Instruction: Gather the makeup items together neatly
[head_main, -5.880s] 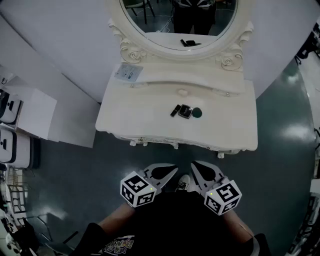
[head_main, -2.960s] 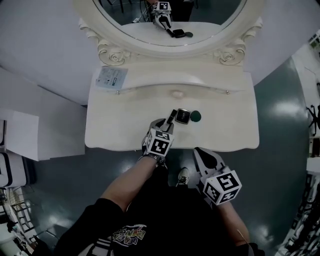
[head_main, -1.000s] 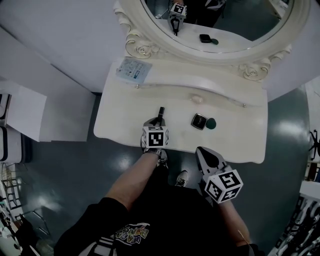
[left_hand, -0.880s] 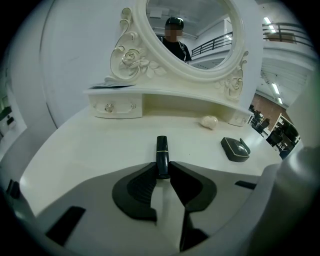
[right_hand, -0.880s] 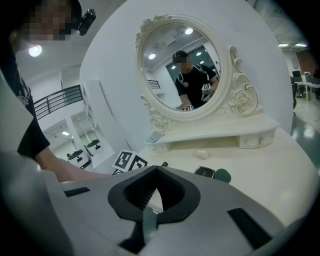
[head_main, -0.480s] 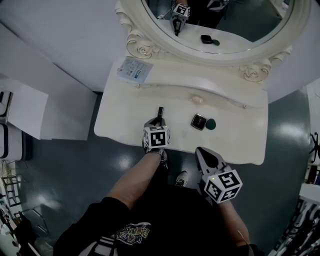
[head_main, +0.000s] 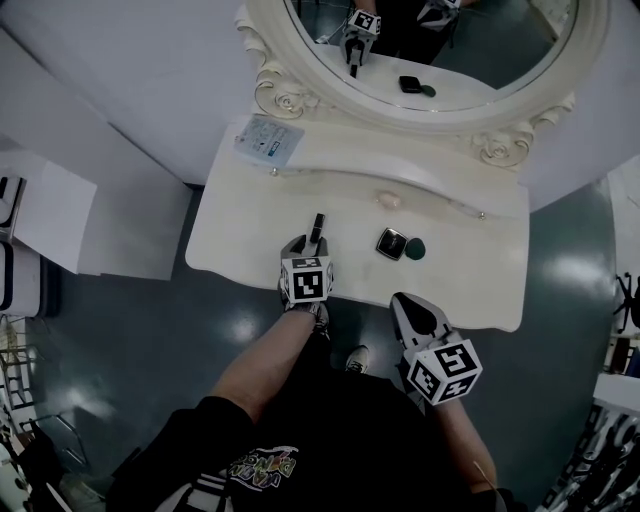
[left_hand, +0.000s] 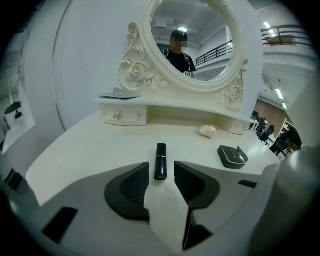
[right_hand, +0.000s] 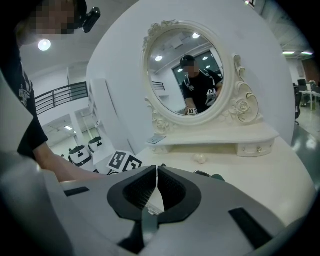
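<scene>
The left fingers (left_hand: 134, 186) are opening. The lipstick (left_hand: 160, 161) lies flat on the tabletop (head_main: 250, 232), right between them. Its far end pokes out past the tips. There is a small gap on each side, so the fingers are not pressing on it.

The compact (left_hand: 231, 156) sits off to the right of these fingers, well apart from the lipstick. A little green thing (head_main: 416, 248) lies just beside it, on the side away from the fingers.

The right fingers (right_hand: 141, 192) are shut tight and hold nothing. They hang off the tabletop, near the person's body.

I think the step now is letting go. To do it well, open wide first. Then pull straight back, not sideways. The lipstick is round and may roll if a finger bumps it. The things are not together yet.
</scene>
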